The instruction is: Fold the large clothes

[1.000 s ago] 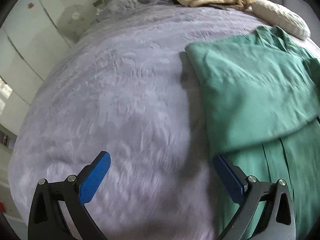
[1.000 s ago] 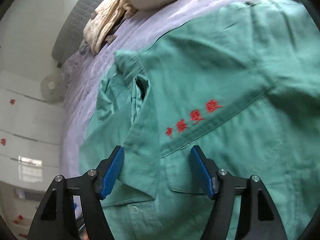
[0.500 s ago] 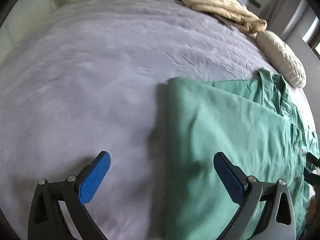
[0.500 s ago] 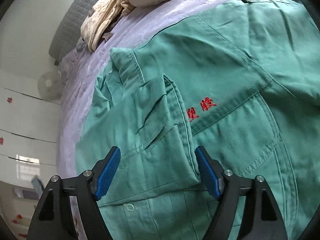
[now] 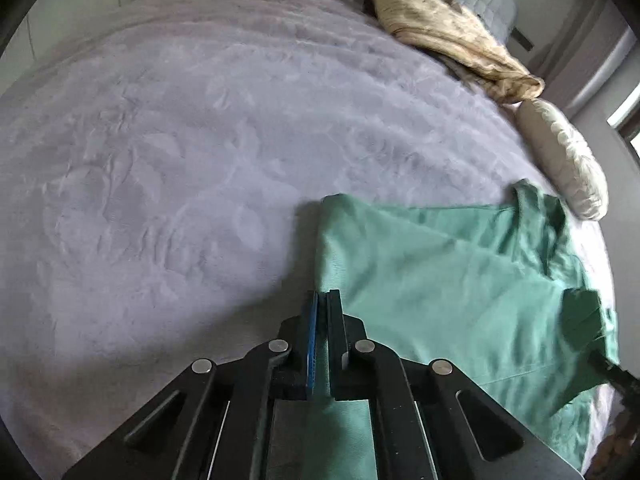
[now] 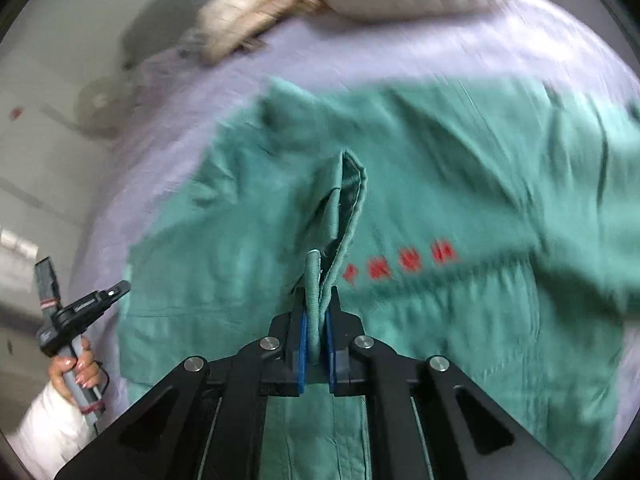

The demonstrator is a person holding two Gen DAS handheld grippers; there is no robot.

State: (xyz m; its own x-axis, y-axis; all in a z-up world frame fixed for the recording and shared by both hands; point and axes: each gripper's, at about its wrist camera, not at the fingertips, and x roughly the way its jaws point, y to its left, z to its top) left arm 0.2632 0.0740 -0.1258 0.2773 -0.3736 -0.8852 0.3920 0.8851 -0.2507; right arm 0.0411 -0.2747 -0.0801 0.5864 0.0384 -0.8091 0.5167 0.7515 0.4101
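Both grippers' jaws have just closed on the green jacket (image 6: 460, 320), whose red embroidery (image 6: 400, 265) is blurred.

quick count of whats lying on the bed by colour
green: 1, the work shirt, with red lettering
beige: 1, the crumpled garment near the headboard
white: 1, the pillow beside it
total: 3, all on the lilac bedspread
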